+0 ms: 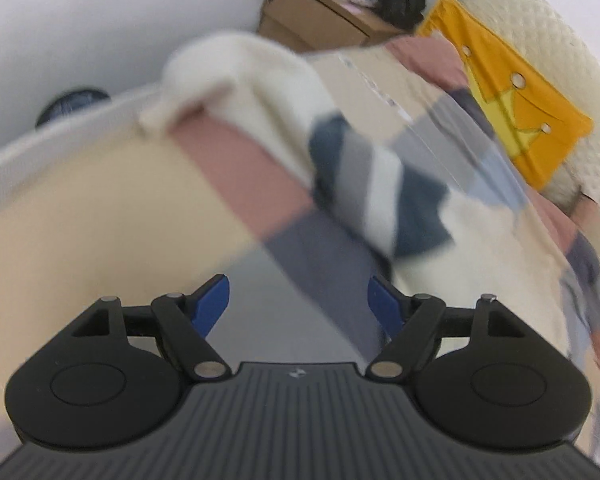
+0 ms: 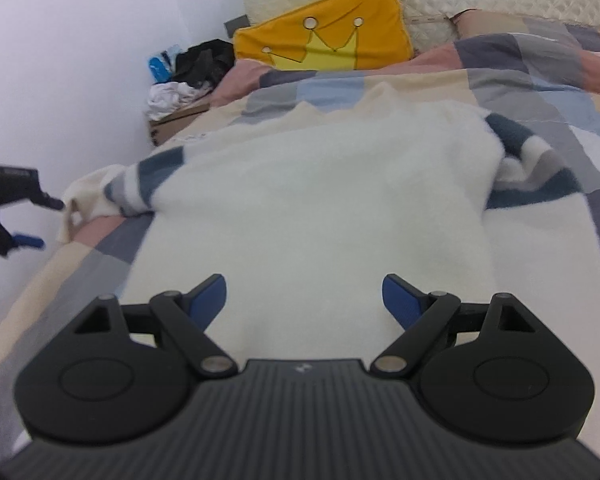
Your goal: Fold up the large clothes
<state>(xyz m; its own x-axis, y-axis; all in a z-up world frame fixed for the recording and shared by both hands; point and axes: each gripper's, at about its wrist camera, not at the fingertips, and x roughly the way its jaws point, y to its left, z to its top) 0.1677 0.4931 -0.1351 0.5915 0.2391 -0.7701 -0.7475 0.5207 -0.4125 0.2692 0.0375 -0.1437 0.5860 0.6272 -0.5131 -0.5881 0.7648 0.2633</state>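
Sweater (image 2: pixel 312 200) flat on quilt (image 2: pixel 540 92), no legible txt; both grippers open.

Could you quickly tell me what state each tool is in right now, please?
Left tool: open, holding nothing, over the bedspread.
Right tool: open, holding nothing, above the white sweater.

Fuzzy, seemingly woollen sweater (image 2: pixel 320 200)

Left tongs (image 1: pixel 299 300) and right tongs (image 2: pixel 304 298), each with both blue-padded fingers (image 2: pixel 400 300) spread wide apart and gripping nothing; the left tongs also appear at the right view's far left edge.
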